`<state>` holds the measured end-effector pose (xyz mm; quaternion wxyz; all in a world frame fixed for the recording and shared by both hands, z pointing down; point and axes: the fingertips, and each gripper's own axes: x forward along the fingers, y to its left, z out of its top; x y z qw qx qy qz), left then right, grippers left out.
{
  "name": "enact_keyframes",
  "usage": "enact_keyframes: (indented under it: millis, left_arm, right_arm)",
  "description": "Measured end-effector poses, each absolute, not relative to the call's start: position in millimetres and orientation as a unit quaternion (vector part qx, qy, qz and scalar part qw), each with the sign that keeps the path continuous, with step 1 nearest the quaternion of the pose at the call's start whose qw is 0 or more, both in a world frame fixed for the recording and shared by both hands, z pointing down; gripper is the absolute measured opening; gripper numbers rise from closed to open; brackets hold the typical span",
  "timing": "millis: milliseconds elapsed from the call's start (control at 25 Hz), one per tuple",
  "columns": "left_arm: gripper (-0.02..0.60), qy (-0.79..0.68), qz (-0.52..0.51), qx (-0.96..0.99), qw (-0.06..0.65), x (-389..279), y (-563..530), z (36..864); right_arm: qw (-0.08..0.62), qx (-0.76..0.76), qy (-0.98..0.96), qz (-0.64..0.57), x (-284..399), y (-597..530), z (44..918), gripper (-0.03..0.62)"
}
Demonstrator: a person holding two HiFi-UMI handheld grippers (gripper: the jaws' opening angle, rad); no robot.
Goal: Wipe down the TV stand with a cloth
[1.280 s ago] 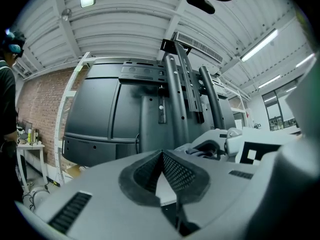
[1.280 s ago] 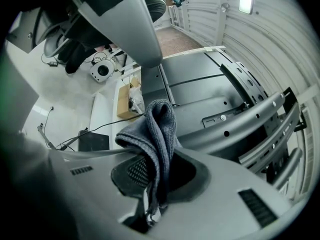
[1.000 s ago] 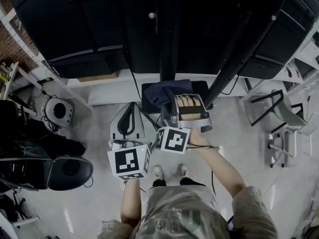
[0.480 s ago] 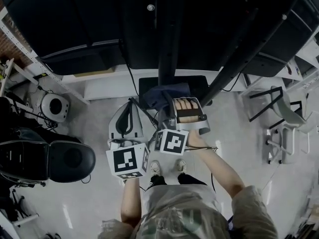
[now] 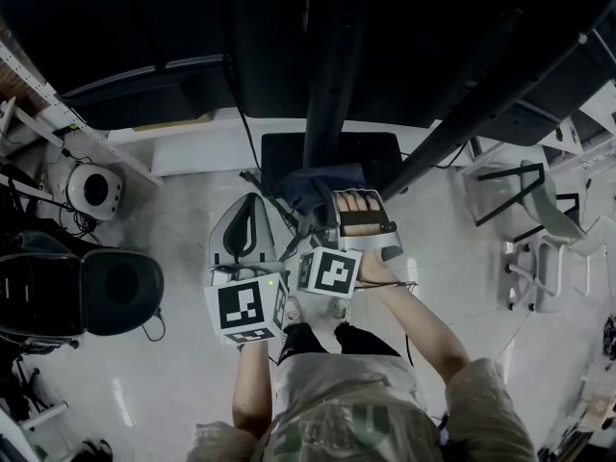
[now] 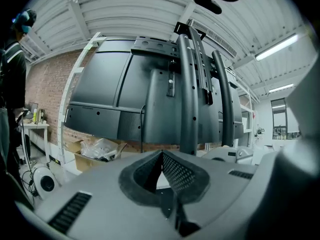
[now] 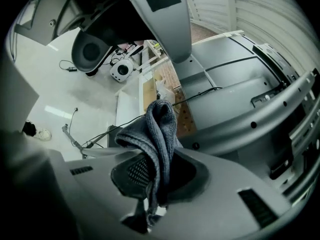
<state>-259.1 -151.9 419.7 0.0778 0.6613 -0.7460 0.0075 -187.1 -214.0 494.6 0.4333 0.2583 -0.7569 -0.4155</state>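
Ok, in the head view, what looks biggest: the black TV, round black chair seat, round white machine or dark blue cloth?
Black TV, largest.
Round black chair seat.
Round white machine and dark blue cloth look alike; the raised cloth is nearer, so unranked.

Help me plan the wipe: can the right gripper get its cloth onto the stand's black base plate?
Probably yes. The right gripper is shut on the cloth, which hangs by the base plate with nothing seen between them; the upright post only blocks farther back.
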Motion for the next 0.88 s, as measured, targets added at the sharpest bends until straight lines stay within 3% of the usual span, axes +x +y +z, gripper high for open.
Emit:
enact_keyframes:
  millis: [880]
  left_arm:
    - [0.015, -0.762, 0.024, 0.639, 0.103, -268.9, -153.7, 522.1]
  right_arm:
    - [0.466, 0.21, -0.755, -0.411, -177.5, -215.0, 630.5, 0.058]
